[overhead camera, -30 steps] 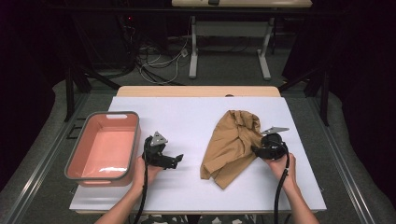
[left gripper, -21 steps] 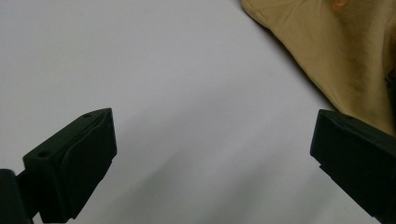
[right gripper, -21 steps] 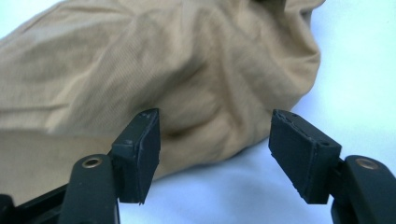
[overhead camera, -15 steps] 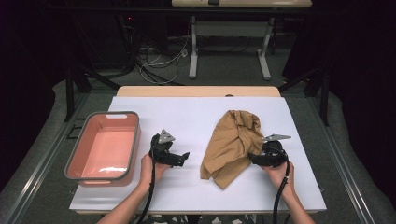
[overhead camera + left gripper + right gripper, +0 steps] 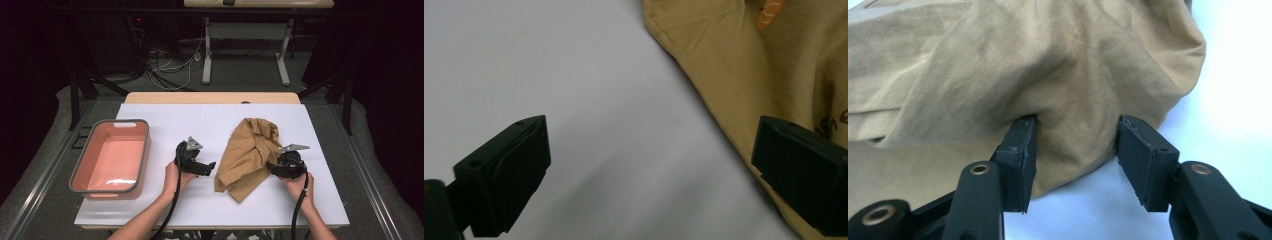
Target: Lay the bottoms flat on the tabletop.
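The left hand-held gripper (image 5: 212,166) has slid across the white-covered desk (image 5: 165,215) toward three o'clock, away from the salmon-pink plastic tub with the grey rim (image 5: 111,156), and its tips now lie just beside the nine o'clock edge of the crumpled tan cotton garment (image 5: 250,155); in its own view one jaw already overlaps that edge. The right hand-held gripper (image 5: 270,168) has drawn slightly toward six o'clock along the garment's three o'clock side. Its jaws have just been closing, with a fold of the tan cloth bulging between them.
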Demonstrator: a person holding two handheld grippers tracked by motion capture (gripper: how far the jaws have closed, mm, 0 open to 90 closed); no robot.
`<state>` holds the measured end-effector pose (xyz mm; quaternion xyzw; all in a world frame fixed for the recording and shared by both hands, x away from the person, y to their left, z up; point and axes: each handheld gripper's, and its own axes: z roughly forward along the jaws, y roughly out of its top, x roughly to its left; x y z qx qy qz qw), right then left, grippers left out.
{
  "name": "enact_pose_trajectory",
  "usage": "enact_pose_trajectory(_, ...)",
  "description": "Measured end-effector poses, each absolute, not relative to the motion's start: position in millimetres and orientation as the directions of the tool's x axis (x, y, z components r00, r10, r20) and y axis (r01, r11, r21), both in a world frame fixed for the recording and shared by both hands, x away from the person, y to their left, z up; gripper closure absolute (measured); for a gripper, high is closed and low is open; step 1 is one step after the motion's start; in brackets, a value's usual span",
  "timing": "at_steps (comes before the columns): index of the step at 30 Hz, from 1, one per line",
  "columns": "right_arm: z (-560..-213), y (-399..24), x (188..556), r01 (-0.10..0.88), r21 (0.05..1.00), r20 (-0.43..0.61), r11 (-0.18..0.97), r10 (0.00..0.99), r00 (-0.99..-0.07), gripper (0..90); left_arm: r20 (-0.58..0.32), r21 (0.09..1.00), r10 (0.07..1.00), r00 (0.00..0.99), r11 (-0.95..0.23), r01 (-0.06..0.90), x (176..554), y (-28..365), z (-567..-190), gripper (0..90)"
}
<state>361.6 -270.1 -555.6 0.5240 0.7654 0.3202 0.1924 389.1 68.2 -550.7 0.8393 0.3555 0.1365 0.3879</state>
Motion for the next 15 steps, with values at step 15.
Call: enact_pose_trajectory(15, -556.2, -275.8, 362.8, 0.678, 0.695, 0.048, 0.241, 0.925, -0.377, 58.1, -0.005, 0.715, 0.654, 0.757, -0.527, 0.460, 393.9, 26.1, -554.2, 29.5)
